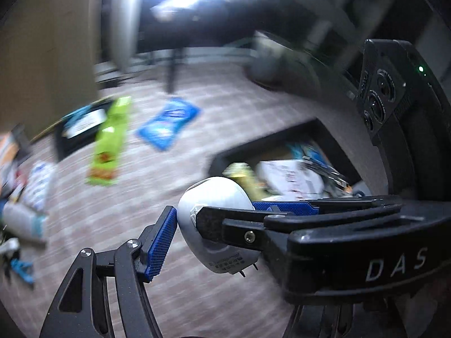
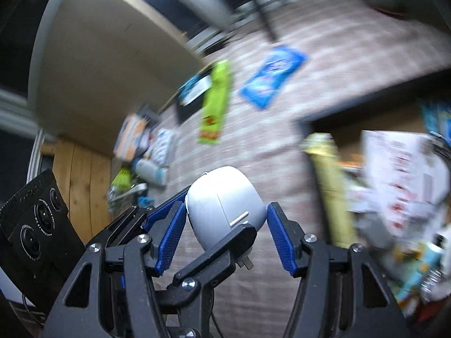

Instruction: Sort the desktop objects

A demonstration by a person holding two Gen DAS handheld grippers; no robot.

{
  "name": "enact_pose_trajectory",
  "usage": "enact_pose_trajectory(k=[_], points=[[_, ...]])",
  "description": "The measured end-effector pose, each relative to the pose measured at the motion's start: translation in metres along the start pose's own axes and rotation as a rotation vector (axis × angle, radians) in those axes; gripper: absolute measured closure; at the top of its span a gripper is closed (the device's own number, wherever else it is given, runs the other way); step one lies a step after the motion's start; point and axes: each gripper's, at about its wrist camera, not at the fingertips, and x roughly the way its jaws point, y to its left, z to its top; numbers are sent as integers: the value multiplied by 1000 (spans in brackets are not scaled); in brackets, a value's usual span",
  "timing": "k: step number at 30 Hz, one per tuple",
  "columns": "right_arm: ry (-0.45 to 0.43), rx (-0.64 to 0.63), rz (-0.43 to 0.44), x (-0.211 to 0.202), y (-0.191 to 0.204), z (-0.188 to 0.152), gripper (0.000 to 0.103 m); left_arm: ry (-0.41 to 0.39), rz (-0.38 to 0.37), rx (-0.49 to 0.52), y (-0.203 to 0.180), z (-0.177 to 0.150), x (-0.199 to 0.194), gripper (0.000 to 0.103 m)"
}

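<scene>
A white egg-shaped plug adapter [image 1: 220, 194] [image 2: 217, 191] hangs above the table, its metal prongs pointing down. Both grippers are clamped on it at once. My left gripper [image 1: 222, 222] presses one blue pad [image 1: 160, 239] against the adapter's left side; its other finger is hidden under the right gripper's body. The right gripper's black finger [image 1: 234, 225] crosses in front of the adapter. In the right wrist view my right gripper [image 2: 225, 211] has a blue pad on each side of the adapter, and a left-gripper finger [image 2: 220, 253] lies across the front.
A dark open box [image 1: 267, 138] [image 2: 352, 109] full of packets and papers sits to the right. A green snack packet [image 1: 110, 140] [image 2: 214, 98] and a blue packet [image 1: 169, 124] [image 2: 270, 76] lie on the patterned tabletop. A pile of small items [image 1: 25, 197] [image 2: 146, 152] lies at the left. Both views are motion-blurred.
</scene>
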Motion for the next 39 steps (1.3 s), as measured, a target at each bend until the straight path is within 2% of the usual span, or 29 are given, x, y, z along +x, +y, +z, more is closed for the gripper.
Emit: enact_pose_trajectory(k=[5,12,17,20,25,30,39], points=[[-66,85,-43,-45,-56,-7,44,51,-64,99,-64,13,26,41],[-129,164,-83,-87,-108,-15,44,95,-92,215,-130,21,49,41],[-149,175,-126,-105,-122,-20,44,106,-89,249,-152,25,52,38],[-192,179,-216,-113,-126,-20,43,89,-63,280,-154,23,46,36],[-199,168,-224,-112,-120,-14,43,87,-34,247,-131,21,38,36],[-185,85,-245,-97,-90,-3,43,75,16,197,-92,22,24,36],[-101,-80,-202,-44,-14,27,43,37,173,33,20,26,-19,36]])
